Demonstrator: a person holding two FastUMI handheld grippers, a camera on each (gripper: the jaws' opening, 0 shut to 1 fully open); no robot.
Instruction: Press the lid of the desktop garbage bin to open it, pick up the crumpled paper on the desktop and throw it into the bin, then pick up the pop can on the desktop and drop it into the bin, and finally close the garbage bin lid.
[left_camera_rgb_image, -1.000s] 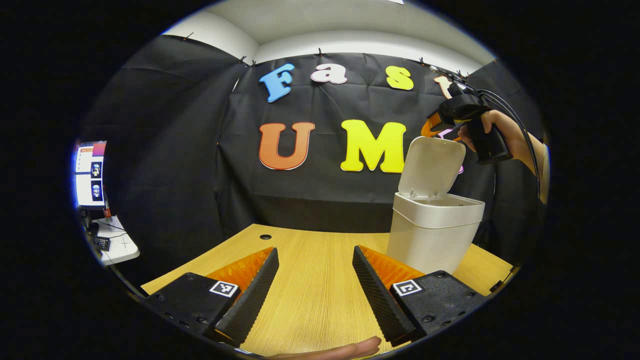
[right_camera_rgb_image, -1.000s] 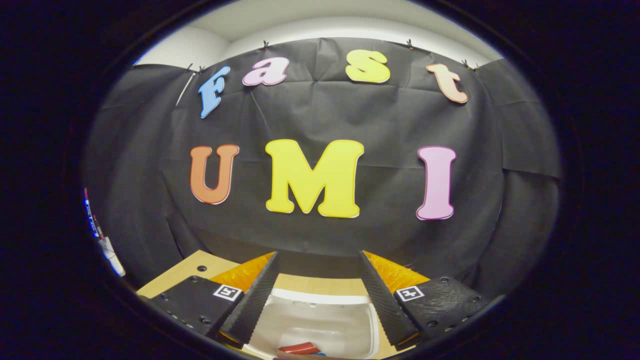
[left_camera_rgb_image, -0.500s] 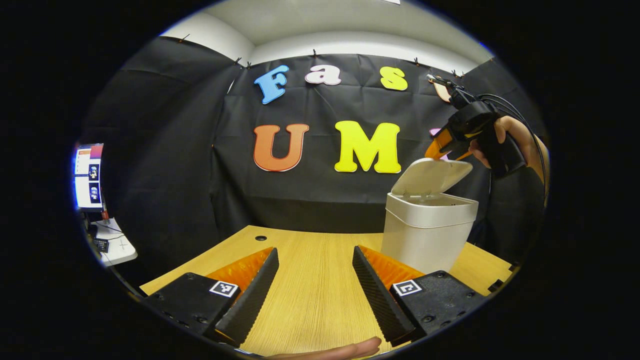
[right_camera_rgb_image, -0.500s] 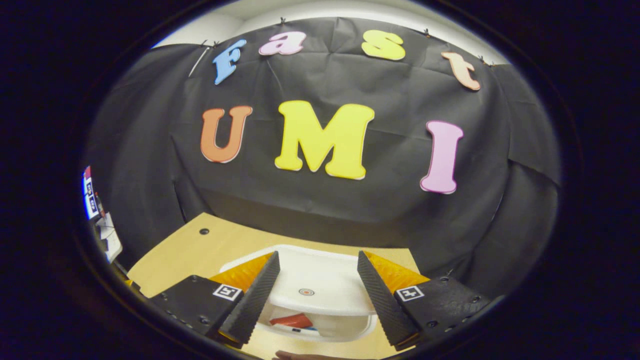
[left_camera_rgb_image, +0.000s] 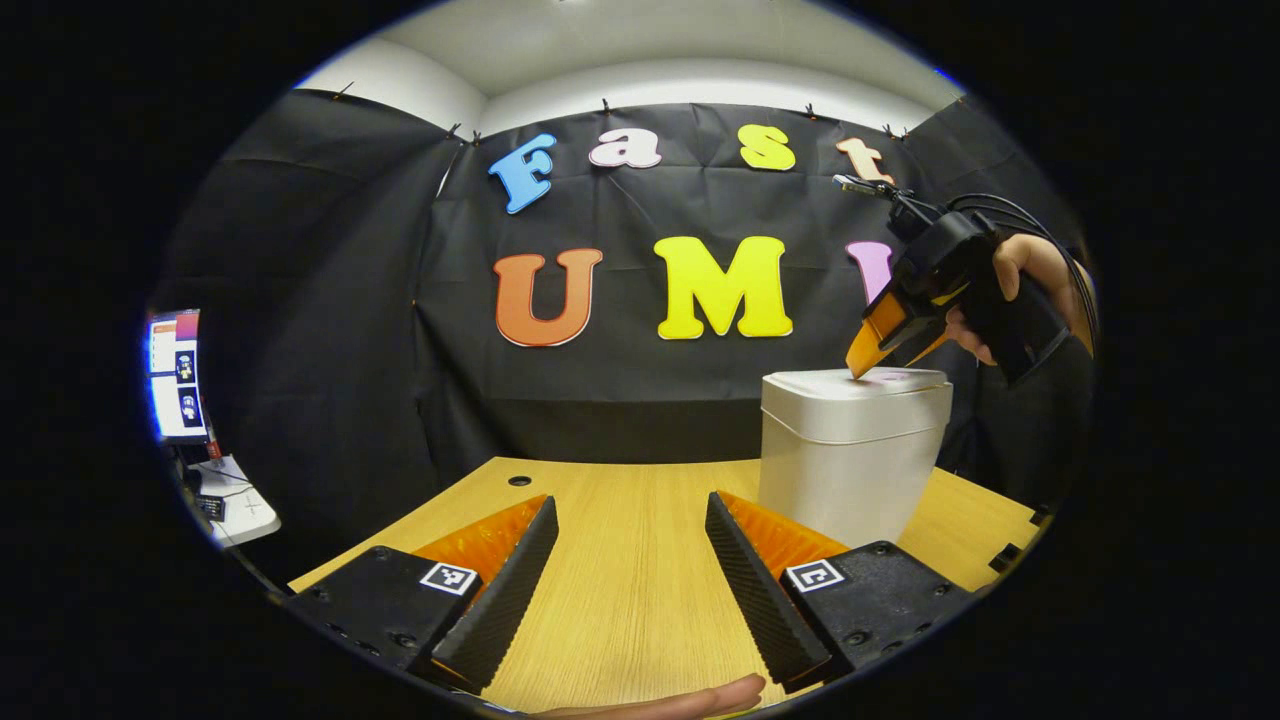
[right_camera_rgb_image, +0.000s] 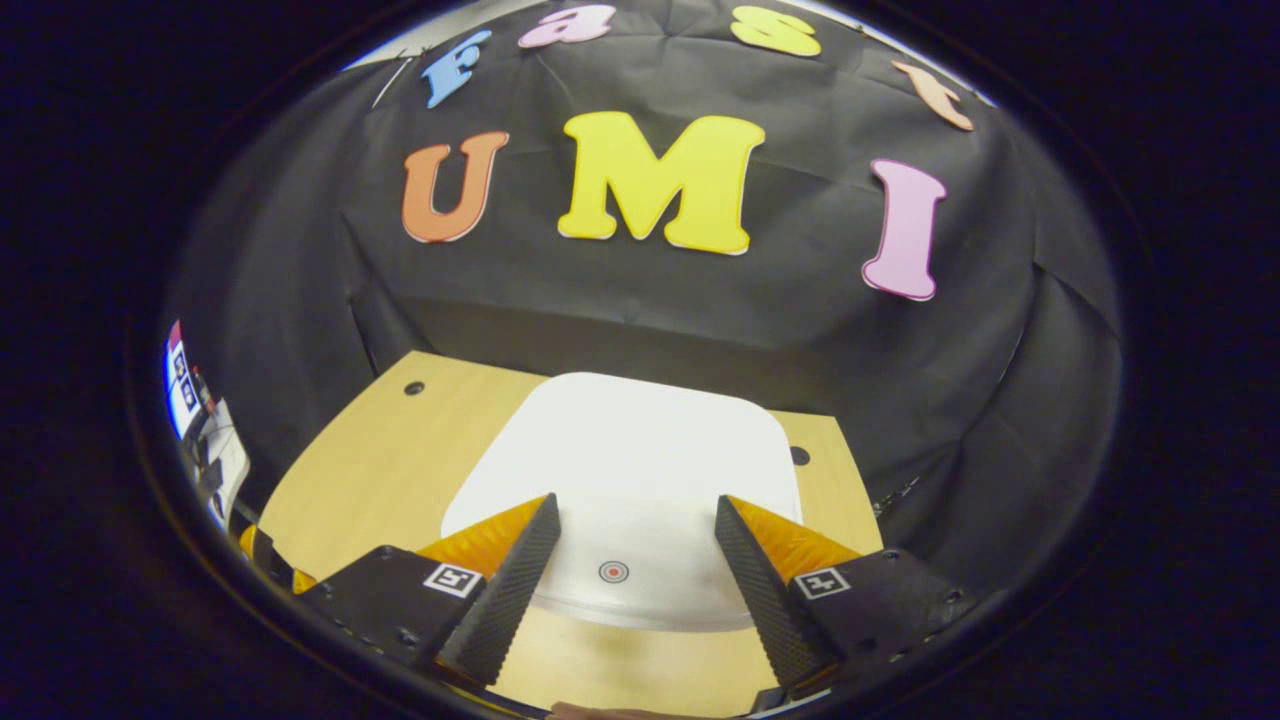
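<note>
Since a second ago the lid (right_camera_rgb_image: 625, 470) has swung from upright to flat on the garbage bin (left_camera_rgb_image: 845, 470), and our right gripper (right_camera_rgb_image: 637, 545) has tipped down to follow it, so that the red can we could see inside the open bin is now covered. In the left gripper view the right gripper (left_camera_rgb_image: 880, 345), held in a hand (left_camera_rgb_image: 1010, 280), slants down with its fingertips at the lid's top, apparently touching it; we judge this slant lets the tips push the lid home, which would be the last step of the task. Its fingers stand wide apart with nothing between them, straddling a small red ring mark (right_camera_rgb_image: 613, 571) near the lid's front edge, probably the spot meant for pressing. Our left gripper (left_camera_rgb_image: 632, 545) hangs low over the table (left_camera_rgb_image: 630, 600), well apart from the bin, fingers also wide and empty, likely parked out of the way. No crumpled paper or can lies on the table where we see it, so both seem to be inside. As for writing, each finger mount carries a square black-and-white marker (left_camera_rgb_image: 447, 577); we make out no brand on the bin.
</note>
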